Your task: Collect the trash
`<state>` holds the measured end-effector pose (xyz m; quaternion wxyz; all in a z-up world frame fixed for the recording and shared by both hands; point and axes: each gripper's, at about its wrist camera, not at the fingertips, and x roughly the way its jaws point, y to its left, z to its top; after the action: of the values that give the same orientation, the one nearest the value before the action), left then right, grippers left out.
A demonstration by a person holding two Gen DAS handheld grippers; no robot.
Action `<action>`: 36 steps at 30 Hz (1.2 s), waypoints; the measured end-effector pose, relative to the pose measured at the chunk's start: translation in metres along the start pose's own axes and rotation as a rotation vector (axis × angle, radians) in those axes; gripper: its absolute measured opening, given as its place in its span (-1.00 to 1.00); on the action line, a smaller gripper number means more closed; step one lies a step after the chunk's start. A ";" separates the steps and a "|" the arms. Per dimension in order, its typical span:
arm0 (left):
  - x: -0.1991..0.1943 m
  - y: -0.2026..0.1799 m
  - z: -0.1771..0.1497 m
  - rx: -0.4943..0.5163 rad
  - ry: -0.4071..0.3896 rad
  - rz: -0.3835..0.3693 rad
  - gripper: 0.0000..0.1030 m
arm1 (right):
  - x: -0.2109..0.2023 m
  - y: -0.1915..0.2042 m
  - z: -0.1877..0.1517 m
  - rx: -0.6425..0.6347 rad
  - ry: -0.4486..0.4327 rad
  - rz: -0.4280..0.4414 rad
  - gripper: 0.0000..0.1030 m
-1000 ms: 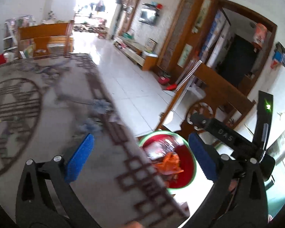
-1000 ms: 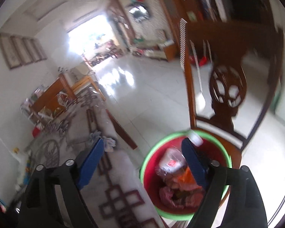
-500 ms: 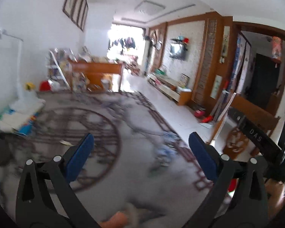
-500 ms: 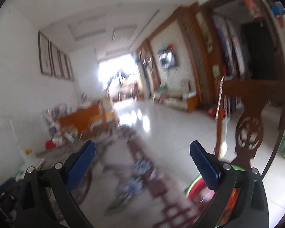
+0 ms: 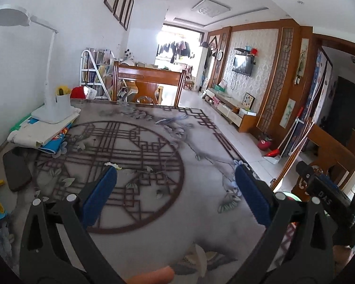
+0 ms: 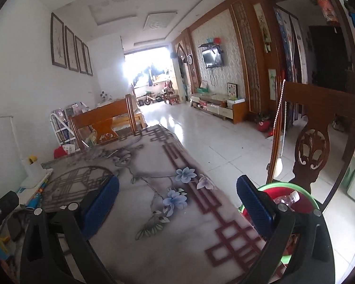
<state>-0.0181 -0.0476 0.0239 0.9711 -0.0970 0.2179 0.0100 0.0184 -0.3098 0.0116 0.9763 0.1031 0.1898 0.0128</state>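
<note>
My left gripper (image 5: 176, 195) is open and empty above the patterned table (image 5: 135, 146). A small white scrap (image 5: 113, 165) lies on the table just beyond the left finger. My right gripper (image 6: 177, 203) is open and empty over the table's right side (image 6: 168, 213). The red bin with a green rim (image 6: 295, 188) stands beside the table by the right finger, with a clear plastic bottle (image 6: 287, 198) in it. The right gripper's body (image 5: 324, 196) shows at the right of the left wrist view.
A white desk lamp (image 5: 52, 104) stands on stacked papers and books (image 5: 42, 132) at the table's far left. A dark flat object (image 5: 16, 170) lies at the left edge. A carved wooden chair (image 6: 314, 142) stands behind the bin. A wooden bench (image 5: 149, 82) is beyond the table.
Both grippers have swung up from pointing down at the bin to looking level across the table and room. Both stay open and empty.
</note>
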 end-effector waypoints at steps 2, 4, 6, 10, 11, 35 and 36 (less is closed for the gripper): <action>0.000 0.001 -0.001 -0.005 0.008 -0.008 0.90 | 0.001 0.003 -0.001 -0.018 -0.002 0.000 0.86; 0.000 0.001 -0.002 -0.008 0.010 -0.009 0.90 | 0.002 0.004 -0.003 -0.033 0.001 0.000 0.86; -0.001 0.001 -0.003 -0.008 0.011 -0.010 0.90 | 0.003 0.004 -0.004 -0.033 0.006 0.006 0.86; 0.001 0.003 -0.004 -0.021 0.024 -0.015 0.90 | 0.003 0.003 -0.004 -0.032 0.007 0.006 0.86; 0.002 0.004 -0.004 -0.025 0.029 -0.017 0.90 | 0.003 0.003 -0.004 -0.032 0.007 0.007 0.86; 0.005 -0.001 -0.010 -0.005 0.056 -0.023 0.90 | 0.008 0.014 -0.013 -0.101 0.027 0.021 0.86; 0.006 -0.001 -0.010 -0.004 0.057 -0.022 0.90 | 0.009 0.014 -0.013 -0.101 0.027 0.021 0.86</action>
<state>-0.0173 -0.0503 0.0126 0.9643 -0.1014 0.2444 -0.0032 0.0218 -0.2933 -0.0002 0.9774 0.0554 0.2010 0.0340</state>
